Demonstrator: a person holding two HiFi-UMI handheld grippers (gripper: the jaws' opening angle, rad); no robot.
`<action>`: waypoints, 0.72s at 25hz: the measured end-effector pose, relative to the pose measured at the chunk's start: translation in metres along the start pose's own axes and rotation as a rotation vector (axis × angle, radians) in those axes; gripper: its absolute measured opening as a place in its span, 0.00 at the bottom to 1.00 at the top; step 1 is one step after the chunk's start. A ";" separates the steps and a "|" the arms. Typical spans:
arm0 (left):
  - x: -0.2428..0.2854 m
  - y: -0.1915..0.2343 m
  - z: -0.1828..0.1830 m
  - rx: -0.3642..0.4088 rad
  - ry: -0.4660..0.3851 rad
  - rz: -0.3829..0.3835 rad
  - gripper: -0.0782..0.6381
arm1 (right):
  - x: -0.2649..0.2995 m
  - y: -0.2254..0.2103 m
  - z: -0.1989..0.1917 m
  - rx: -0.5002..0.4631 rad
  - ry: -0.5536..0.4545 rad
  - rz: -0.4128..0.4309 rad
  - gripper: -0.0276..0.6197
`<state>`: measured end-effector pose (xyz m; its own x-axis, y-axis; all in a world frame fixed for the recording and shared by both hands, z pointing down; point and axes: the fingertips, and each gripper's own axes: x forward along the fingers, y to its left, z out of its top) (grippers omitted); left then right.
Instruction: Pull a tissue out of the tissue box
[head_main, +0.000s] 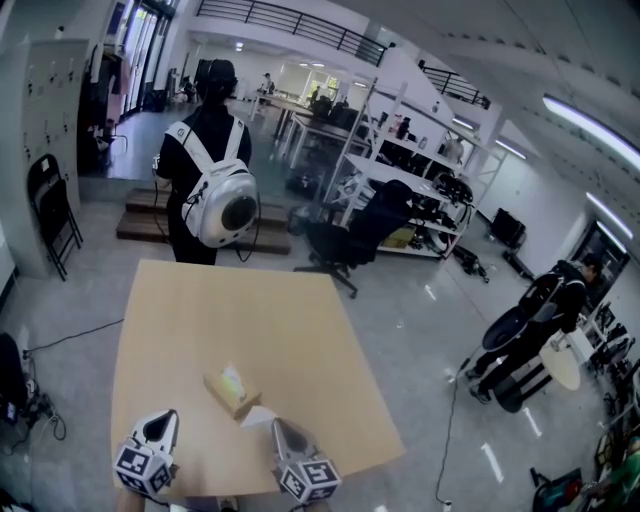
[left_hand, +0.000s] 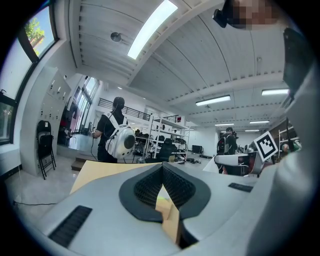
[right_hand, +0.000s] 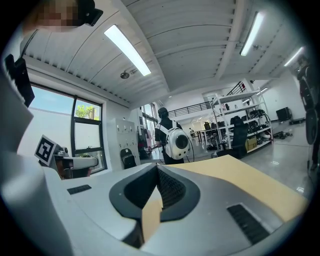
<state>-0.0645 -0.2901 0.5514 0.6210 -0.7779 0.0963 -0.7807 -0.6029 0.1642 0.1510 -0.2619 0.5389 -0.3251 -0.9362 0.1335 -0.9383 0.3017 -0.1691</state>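
Tan table (head_main: 250, 310): tissue box (head_main: 231, 390), loose tissue (head_main: 258, 415); L tongs (head_main: 164, 418), R tongs (head_main: 281, 428) closed.

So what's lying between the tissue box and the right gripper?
A small white sheet, probably a tissue, lies on the table between the tissue box and the right gripper. The head view shows it.

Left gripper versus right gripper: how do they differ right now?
The left gripper sits by the table's near-left corner; the right gripper is nearer the middle of the near edge. A white sheet lies at the right gripper's tip, none at the left gripper's. The left gripper view shows the tissue box past its fingers; the right gripper view shows only the table. Both are shut and empty.
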 end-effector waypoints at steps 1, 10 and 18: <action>-0.003 -0.002 -0.001 -0.002 0.001 -0.002 0.12 | -0.003 0.002 -0.001 0.000 -0.002 -0.001 0.05; -0.034 -0.011 -0.004 0.016 0.004 -0.010 0.12 | -0.030 0.023 -0.007 0.011 -0.020 -0.009 0.05; -0.055 -0.025 -0.004 0.023 -0.007 -0.016 0.12 | -0.055 0.034 -0.011 0.004 -0.031 -0.016 0.05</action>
<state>-0.0790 -0.2314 0.5462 0.6330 -0.7693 0.0871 -0.7722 -0.6192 0.1429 0.1359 -0.1986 0.5364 -0.3063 -0.9460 0.1058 -0.9428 0.2861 -0.1712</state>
